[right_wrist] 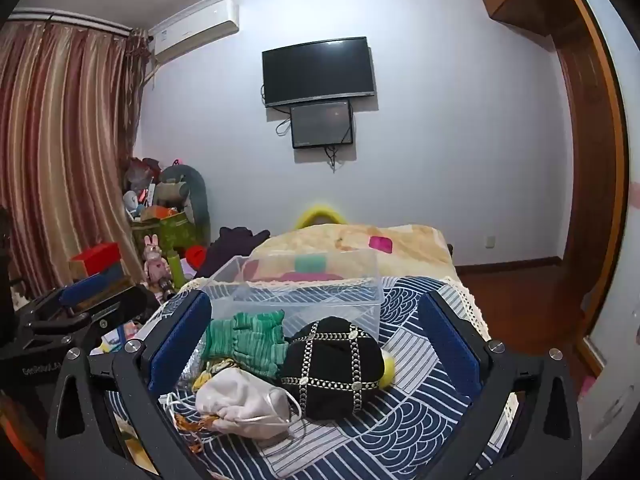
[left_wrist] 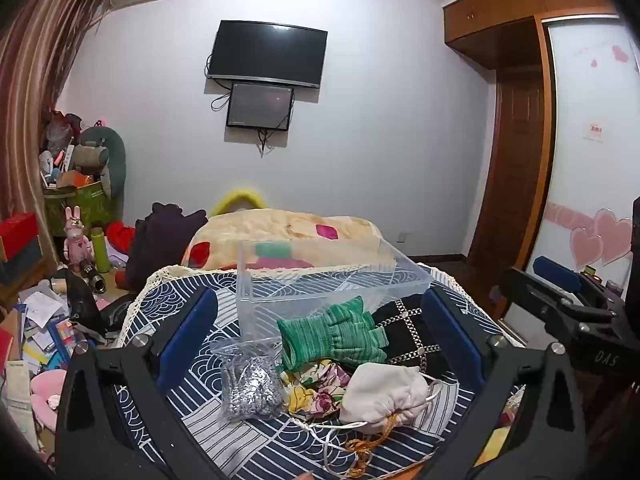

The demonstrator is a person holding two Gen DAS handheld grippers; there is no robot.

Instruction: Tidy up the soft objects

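My left gripper point(left_wrist: 318, 330) is spread wide with nothing between its blue pads point(left_wrist: 188, 328), held above the near part of the patterned blue-and-white cloth point(left_wrist: 256, 444) that covers the table. My right gripper point(right_wrist: 314, 338) is likewise wide open and empty, its blue pads point(right_wrist: 178, 338) framing the same heap of soft things from the other side.

In the left wrist view, closest in are a white drawstring pouch point(left_wrist: 386, 398) with loose cord and an orange tassel trailing toward the near edge, and a clear bag of silvery grey material point(left_wrist: 250, 390) to its left. Between them lies a crumpled floral fabric point(left_wrist: 316, 388), touching both. Just beyond, a green knitted glove point(left_wrist: 332, 336) lies over the floral piece, and a black studded pouch point(left_wrist: 408, 332) sits against the glove's right side.

In the right wrist view the black studded pouch point(right_wrist: 332, 364) is nearest the middle, with a bit of yellow showing at its right edge. The white drawstring pouch point(right_wrist: 244, 404) lies to its left and closer to me, and the green knitted glove point(right_wrist: 246, 340) is behind that.

Farther back, toward the far edge of the cloth, stands a clear plastic bin point(left_wrist: 320, 280), upright; I see nothing inside it. Its front wall is just behind the glove point(right_wrist: 296, 300).

Beyond the table are a bed with a cream blanket point(left_wrist: 288, 232) and a wall-mounted television point(left_wrist: 266, 54).
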